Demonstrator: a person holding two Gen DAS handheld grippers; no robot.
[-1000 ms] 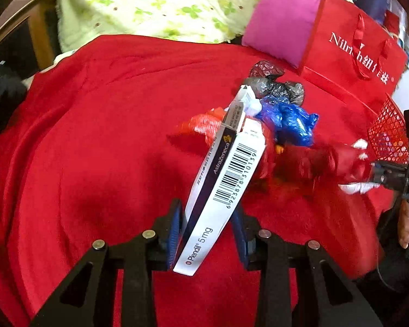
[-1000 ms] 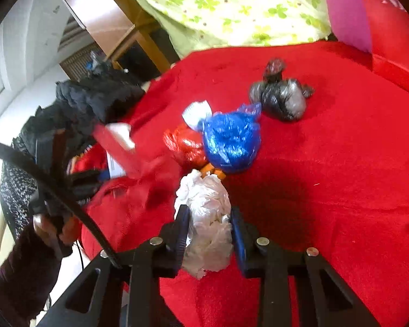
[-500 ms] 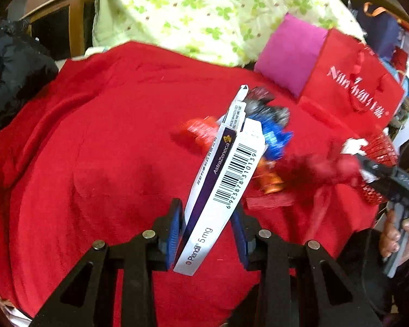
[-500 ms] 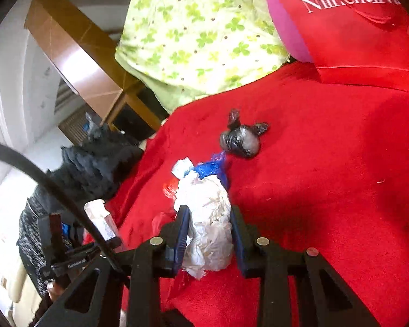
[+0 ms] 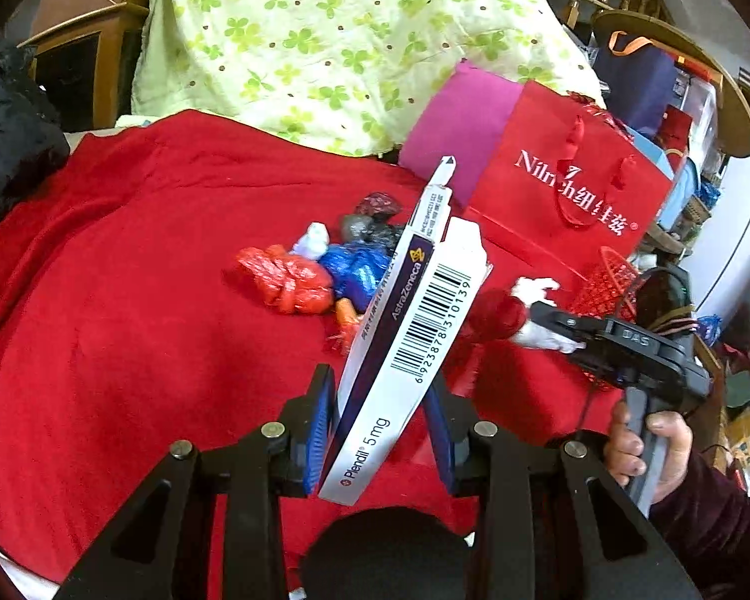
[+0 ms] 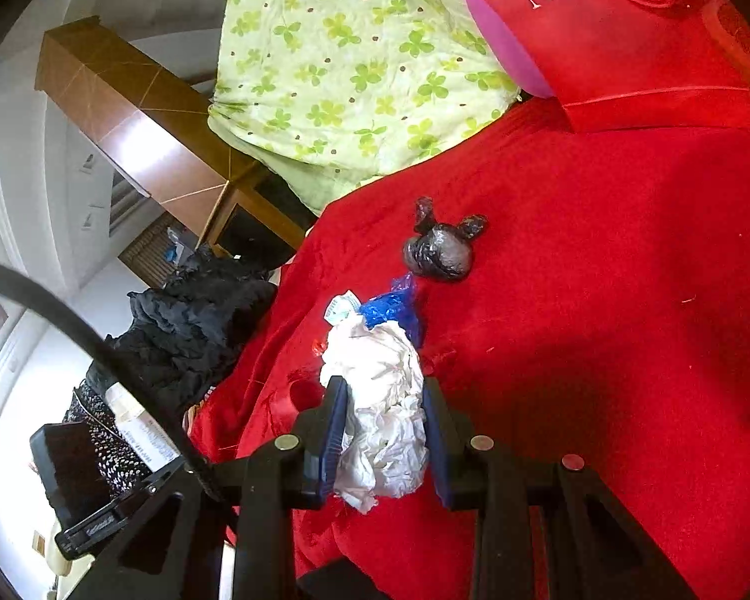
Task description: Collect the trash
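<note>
My left gripper is shut on a white and purple medicine box, held upright above the red cloth. My right gripper is shut on a crumpled white paper wad; it also shows in the left wrist view at the right. On the cloth lie a red plastic bundle, a blue plastic bundle, a small white scrap and a black plastic bundle. A red mesh basket stands at the cloth's right edge.
A red paper bag and a magenta cushion stand at the back right. A green flowered cloth hangs behind. A black garment lies at the left edge. A small orange piece lies by the blue bundle.
Both grippers have lifted and pulled back from the trash pile, each with its load. The right gripper has swung further right, toward the basket.
</note>
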